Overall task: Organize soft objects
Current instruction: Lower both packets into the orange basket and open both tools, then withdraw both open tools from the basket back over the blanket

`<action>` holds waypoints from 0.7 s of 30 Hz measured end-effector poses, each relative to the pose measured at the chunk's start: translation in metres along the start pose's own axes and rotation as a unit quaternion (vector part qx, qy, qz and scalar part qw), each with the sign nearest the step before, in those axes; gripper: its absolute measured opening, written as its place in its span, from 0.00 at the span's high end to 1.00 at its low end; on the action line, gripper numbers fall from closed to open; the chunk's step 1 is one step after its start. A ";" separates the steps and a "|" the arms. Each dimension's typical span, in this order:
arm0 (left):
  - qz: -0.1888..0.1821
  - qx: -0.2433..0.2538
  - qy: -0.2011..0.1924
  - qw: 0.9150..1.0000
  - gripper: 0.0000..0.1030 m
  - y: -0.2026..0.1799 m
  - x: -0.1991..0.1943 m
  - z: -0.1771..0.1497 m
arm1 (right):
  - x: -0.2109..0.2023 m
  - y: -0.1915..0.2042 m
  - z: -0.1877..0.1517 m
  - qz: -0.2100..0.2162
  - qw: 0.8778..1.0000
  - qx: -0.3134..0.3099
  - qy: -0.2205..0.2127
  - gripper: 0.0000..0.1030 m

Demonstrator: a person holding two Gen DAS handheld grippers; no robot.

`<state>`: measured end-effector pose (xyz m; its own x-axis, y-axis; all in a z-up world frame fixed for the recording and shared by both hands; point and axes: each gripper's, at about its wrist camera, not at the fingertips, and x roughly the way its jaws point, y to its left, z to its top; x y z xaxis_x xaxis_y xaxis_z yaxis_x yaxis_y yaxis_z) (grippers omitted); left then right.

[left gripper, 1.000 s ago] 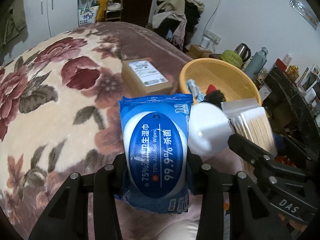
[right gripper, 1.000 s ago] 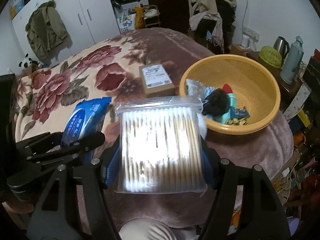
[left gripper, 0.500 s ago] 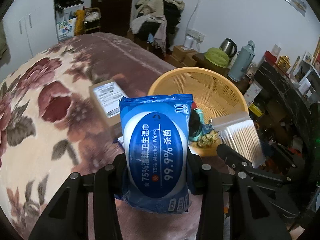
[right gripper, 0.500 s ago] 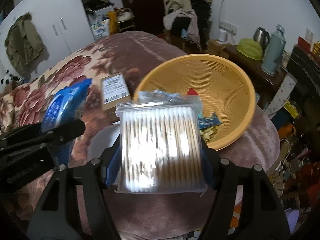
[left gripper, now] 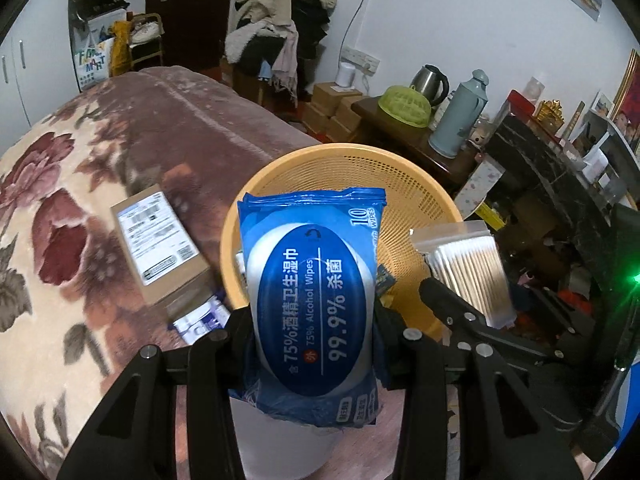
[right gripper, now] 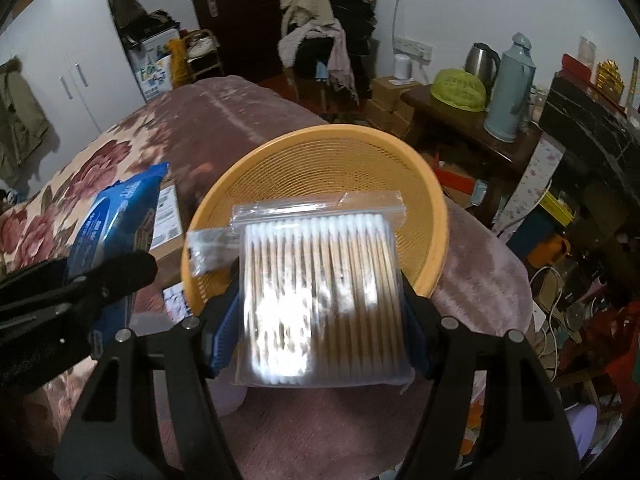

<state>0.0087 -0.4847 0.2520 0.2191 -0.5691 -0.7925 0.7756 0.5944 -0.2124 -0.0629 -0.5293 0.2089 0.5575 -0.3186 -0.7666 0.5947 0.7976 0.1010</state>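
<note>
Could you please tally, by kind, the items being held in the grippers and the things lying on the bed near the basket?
Wet-wipe packs: 1, blue wipes pack in left gripper
Cotton-swab bags: 1, swab bag in right gripper
Baskets: 1, orange basket
Cardboard boxes: 1, cardboard box
Total: 4

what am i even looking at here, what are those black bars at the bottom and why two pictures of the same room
The black bars are the two fingers of a hand-held gripper. A person holds one such tool in each hand, and each carries a wide-angle camera looking forward along its fingers, so you get two pictures of one moment.

In the left view, the left gripper is shut on a blue pack of alcohol wipes. In the right view, the right gripper is shut on a clear bag of cotton swabs. Each tool also shows at the edge of the other's picture.

Below them is a bed with a flowered blanket. On it sit an orange basket and a cardboard box. Both packs are held in front of the basket.
</note>
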 end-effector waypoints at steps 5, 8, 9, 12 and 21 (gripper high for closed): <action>-0.025 -0.017 -0.011 0.999 0.46 -0.001 0.015 0.013 | 0.007 -0.011 0.009 0.002 1.000 0.026 -0.006 0.32; -0.048 -0.030 -0.028 0.998 0.19 0.001 0.018 0.018 | 0.011 -0.019 0.014 0.010 0.999 0.051 -0.012 0.31; -0.050 -0.034 -0.029 0.998 0.06 0.002 0.017 0.019 | 0.013 -0.022 0.014 0.007 0.998 0.059 -0.007 0.31; -0.034 -0.027 -0.043 0.998 0.01 0.006 0.008 0.014 | 0.013 -0.023 0.012 -0.005 0.998 0.058 -0.004 0.17; 0.020 -0.006 -0.063 0.998 0.01 0.016 -0.017 -0.002 | 0.012 -0.019 -0.001 -0.011 0.999 0.047 0.002 0.00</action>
<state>0.0162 -0.4641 0.2604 0.3231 -0.6114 -0.7224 0.7577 0.6245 -0.1896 -0.0681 -0.5476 0.1978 0.5419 -0.3327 -0.7718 0.6580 0.7393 0.1433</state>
